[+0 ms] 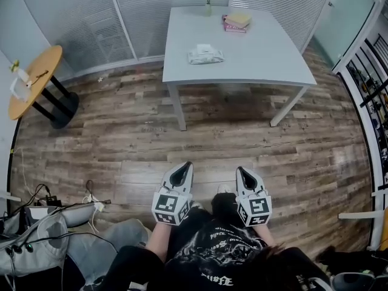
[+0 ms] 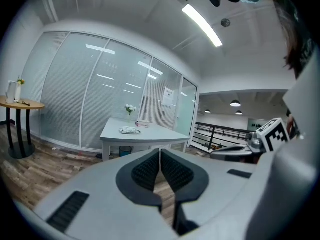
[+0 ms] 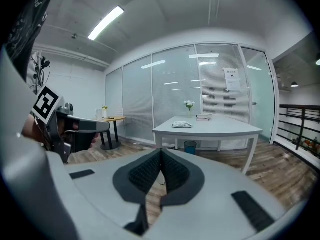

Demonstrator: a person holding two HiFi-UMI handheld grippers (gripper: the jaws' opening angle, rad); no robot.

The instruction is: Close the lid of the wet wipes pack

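1. Left gripper [image 1: 187,164]: jaws together, nothing held; low and close to the body, above the floor [image 1: 109,144].
2. Pack [image 1: 205,54]: flat on the table [image 1: 260,56], straight ahead and well apart from both grippers; long axis across the head view, left to right. Lid too small to read.
3. Right gripper [image 1: 240,169]: jaws together, nothing held; level with the left gripper.
4. Judged: pack slightly nearer the left gripper's line; forward travel to the table needed before any press on the lid.
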